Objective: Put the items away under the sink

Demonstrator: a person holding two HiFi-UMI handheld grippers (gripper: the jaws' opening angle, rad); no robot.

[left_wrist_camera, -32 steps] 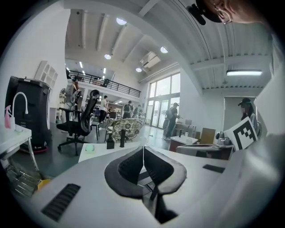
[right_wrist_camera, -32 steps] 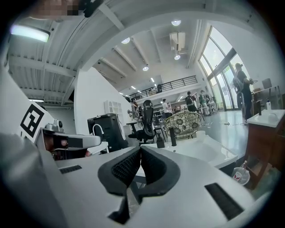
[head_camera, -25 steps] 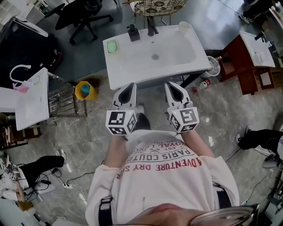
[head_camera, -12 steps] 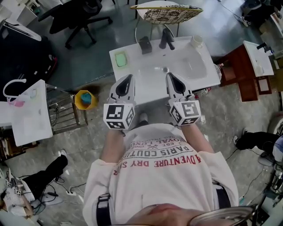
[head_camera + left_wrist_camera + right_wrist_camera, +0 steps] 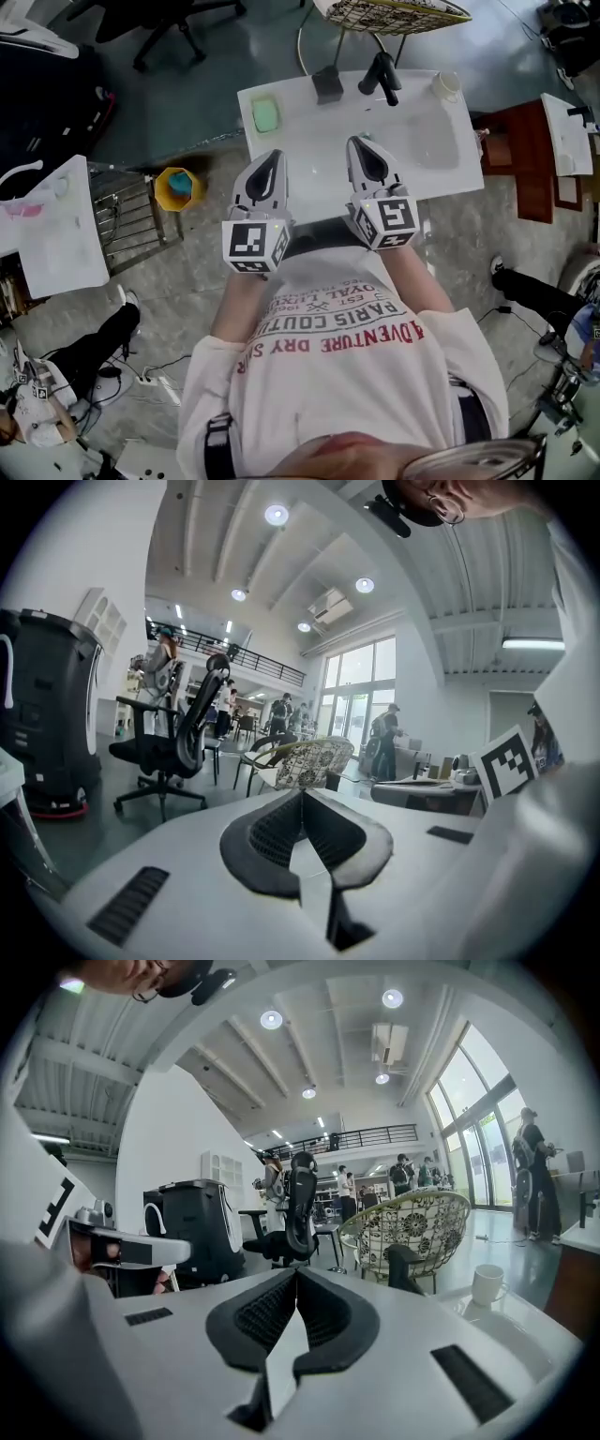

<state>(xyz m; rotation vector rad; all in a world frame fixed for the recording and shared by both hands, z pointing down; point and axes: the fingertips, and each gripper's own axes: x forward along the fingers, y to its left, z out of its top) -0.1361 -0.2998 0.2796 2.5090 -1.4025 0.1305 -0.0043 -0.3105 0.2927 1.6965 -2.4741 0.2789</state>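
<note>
Left gripper (image 5: 302, 797): we see its jaws pressed together at the tips, with nothing between them.
Right gripper (image 5: 296, 1277): its jaws are pressed together tip to tip in the same way, and we see nothing held.
Both grippers: in the head view they sit side by side over the front part of the sink (image 5: 314, 141), pointing toward its back edge.
Sink: white top, lying below and ahead of both pairs of jaws.
Green block (image 5: 266, 115): ahead of the left jaws, near the sink's back left corner.
Dispenser (image 5: 327, 83): dark, on the back edge, ahead of the gap between the two pairs of jaws.
Tap (image 5: 403, 1267): dark, ahead and just right of the right jaws.
Cup (image 5: 487, 1284): white, upright at the sink's back right corner, ahead and well right of the right jaws.
Wicker chair (image 5: 412, 1222): beyond the sink, behind the tap.
Office chair (image 5: 169, 738): black, far ahead and left of the left jaws.
Yellow bin (image 5: 178, 189): on the floor, well left of the left jaws, beside the sink.
</note>
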